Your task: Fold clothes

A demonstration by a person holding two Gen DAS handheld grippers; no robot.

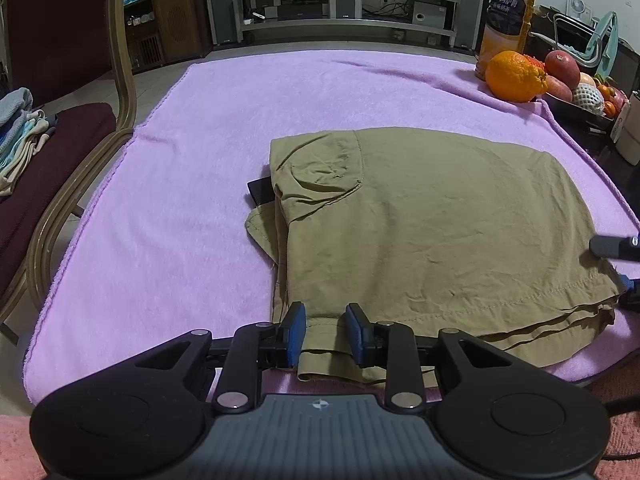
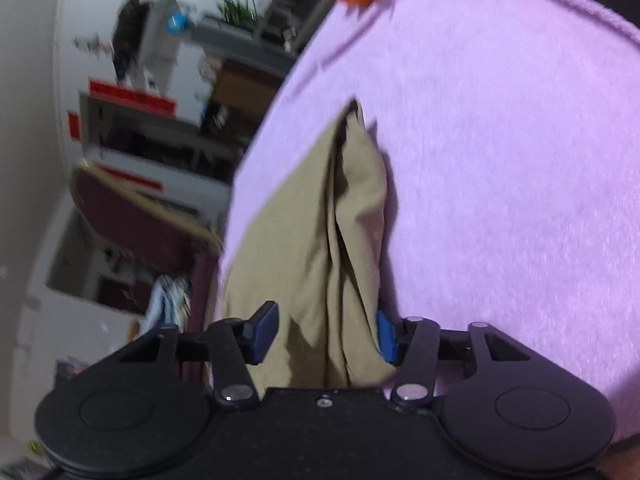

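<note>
Khaki shorts (image 1: pixel 420 216) lie folded on purple towel (image 1: pixel 180 208), lower right of frame. Left gripper (image 1: pixel 325 334) jaws narrow, straddling near hem, unclamped; right gripper (image 2: pixel 326 338) jaws wide, fabric between, ready for grip.

Domestic living room. Evidence: media shelving (image 1: pixel 348 8) with speakers along the far wall, upholstered chair (image 1: pixel 60 120) at the left edge, fruit bowl (image 1: pixel 580 92) and juice bottle (image 1: pixel 506 12) at the blanket-covered table's (image 1: pixel 200 160) far right corner.

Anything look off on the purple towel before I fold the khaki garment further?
Yes: a flat black object pokes out from under the left edge of the khaki fabric garment, lying on the purple fleece towel. I cannot identify it.
</note>
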